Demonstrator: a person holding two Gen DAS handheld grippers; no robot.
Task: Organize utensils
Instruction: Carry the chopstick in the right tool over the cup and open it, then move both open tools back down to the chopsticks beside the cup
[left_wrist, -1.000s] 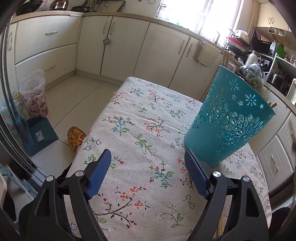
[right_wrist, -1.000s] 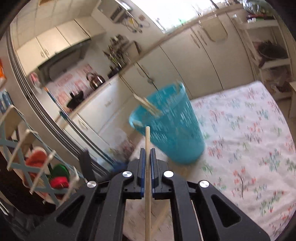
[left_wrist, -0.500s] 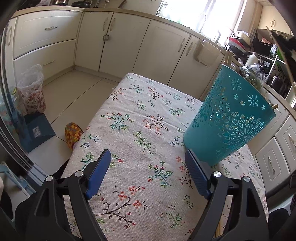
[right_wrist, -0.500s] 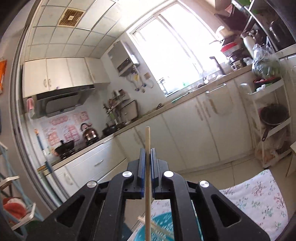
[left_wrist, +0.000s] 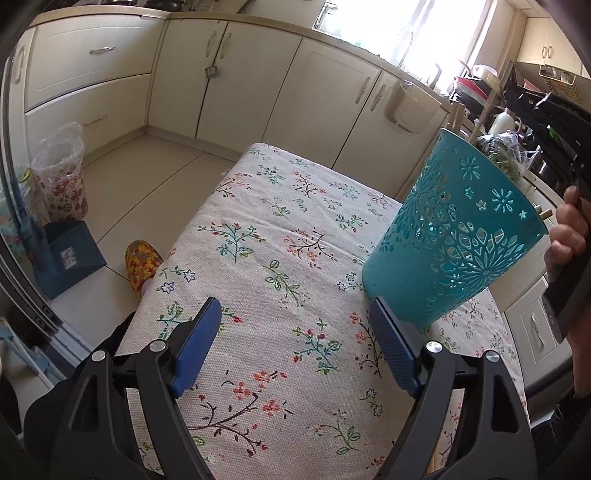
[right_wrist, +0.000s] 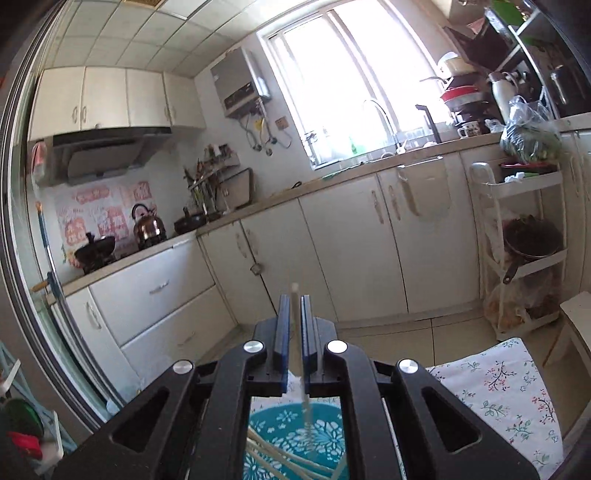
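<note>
**Directly above: chopstick stands upright over the holder's mouth**

Right tool (right_wrist: 294, 345): pads slightly parted, with the chopstick (right_wrist: 295, 325) standing between them. A thin gap shows on each side of the stick, so I cannot tell whether it is gripped or just let go. Its long axis runs vertical in the frame, top end above the pads, lower end blurred and reaching down into the teal holder (right_wrist: 291, 439) at bottom centre. Other pale sticks lie slanted inside.

Left tool (left_wrist: 295, 343): spread wide, empty, low over the floral worktop (left_wrist: 258, 229). The teal holder (left_wrist: 454, 236) sits at centre right, its base just beside the right-hand pad.

Judgement: stick and holder opening are already in line; what remains is a straight drop. The right tool is the one placed for it.
</note>
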